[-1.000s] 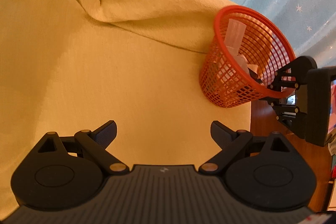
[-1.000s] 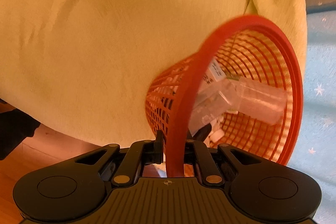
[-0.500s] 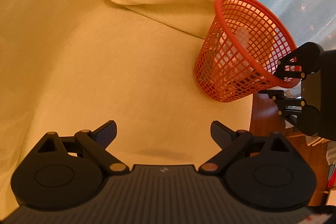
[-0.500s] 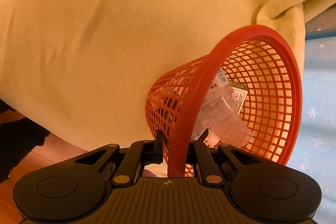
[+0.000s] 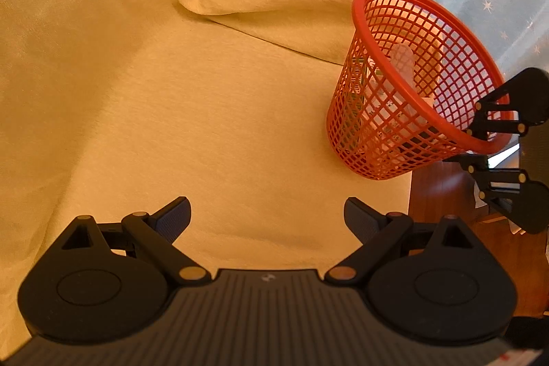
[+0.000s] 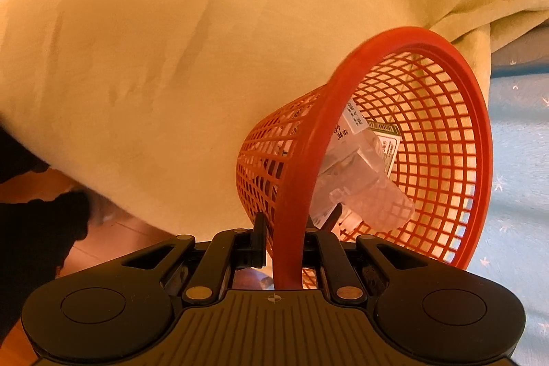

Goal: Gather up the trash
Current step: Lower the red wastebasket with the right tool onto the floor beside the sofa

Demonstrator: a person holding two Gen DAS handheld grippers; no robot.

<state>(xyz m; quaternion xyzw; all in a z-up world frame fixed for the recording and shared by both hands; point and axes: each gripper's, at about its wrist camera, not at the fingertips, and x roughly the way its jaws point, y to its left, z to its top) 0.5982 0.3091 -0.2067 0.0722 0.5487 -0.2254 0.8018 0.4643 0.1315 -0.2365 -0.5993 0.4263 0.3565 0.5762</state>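
Yellow cloth (image 5: 171,112) drapes the surface beneath a tilted red mesh basket (image 6: 446,132) of clear plastic trash (image 6: 363,184). Right gripper (image 6: 284,249) clamps the basket's rim; left gripper (image 5: 267,218), jaws apart, hovers beside it.

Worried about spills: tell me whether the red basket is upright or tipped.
Tipped. The red basket leans with its mouth angled sideways, the right gripper clamped on its rim; clear plastic trash lies inside.

Clear wrapper (image 6: 363,187) deeper in basket (image 6: 446,139)
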